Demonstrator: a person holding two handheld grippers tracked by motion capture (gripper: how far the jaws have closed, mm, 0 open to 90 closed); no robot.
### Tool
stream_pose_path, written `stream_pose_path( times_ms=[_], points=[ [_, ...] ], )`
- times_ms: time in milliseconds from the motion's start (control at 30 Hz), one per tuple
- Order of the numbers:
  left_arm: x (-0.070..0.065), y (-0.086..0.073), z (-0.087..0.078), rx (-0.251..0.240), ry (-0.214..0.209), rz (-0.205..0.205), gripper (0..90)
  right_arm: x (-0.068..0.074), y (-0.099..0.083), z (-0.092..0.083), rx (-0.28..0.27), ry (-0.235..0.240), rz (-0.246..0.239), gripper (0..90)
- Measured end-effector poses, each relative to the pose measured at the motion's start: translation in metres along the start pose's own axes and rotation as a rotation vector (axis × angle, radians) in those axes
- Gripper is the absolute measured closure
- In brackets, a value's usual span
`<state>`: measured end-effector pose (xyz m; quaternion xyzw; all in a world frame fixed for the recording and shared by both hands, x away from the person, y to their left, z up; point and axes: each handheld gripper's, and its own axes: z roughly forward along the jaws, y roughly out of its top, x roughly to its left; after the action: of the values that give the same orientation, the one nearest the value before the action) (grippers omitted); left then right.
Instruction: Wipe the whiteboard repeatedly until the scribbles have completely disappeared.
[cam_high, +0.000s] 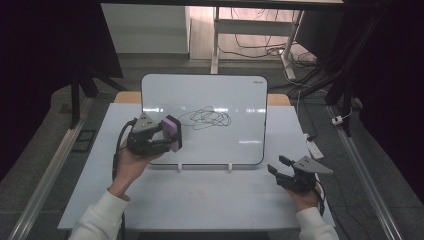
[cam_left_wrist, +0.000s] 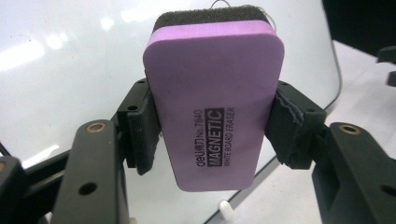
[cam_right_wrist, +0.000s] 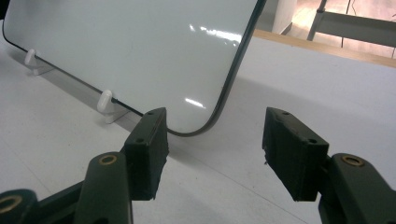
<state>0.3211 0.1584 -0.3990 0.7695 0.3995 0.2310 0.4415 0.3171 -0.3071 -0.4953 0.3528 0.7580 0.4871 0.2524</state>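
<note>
Currently, a purple eraser (cam_left_wrist: 212, 100) is being clamped by the left gripper (cam_high: 167, 135) at the whiteboard (cam_high: 220, 95)'s nine o'clock edge. The right gripper (cam_right_wrist: 212, 149) is being held wide, empty, at five o'clock.

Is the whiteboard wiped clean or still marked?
Still marked: a black scribble remains on the whiteboard, right of the purple eraser.

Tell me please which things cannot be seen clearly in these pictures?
- Eraser felt face: left gripper view, turned away toward the whiteboard.
- Scribble: left gripper view, eraser covers nearly all.
- Corner print: high view, too small.
- Whiteboard's top: right gripper view, cut by the edge.
</note>
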Motion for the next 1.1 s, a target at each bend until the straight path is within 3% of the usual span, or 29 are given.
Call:
stream_pose_path(
  times_ms=[167,333,700,1100],
  points=[
    [0.008,0.004,-0.001,0.014,0.074,0.004,40.2,0.001,0.000,0.000,0.001,0.002,-0.005,40.6],
    [0.017,0.009,-0.001,0.012,0.098,-0.009,40.2,0.001,-0.001,0.001,0.001,0.005,-0.008,40.5],
    [0.018,0.022,0.023,0.057,0.115,0.010,40.3,0.001,-0.001,0.002,0.003,-0.002,-0.009,40.5],
    [0.005,0.037,0.064,0.107,0.081,0.037,41.2,0.002,-0.001,0.001,-0.008,-0.006,-0.012,40.4]
  ],
)
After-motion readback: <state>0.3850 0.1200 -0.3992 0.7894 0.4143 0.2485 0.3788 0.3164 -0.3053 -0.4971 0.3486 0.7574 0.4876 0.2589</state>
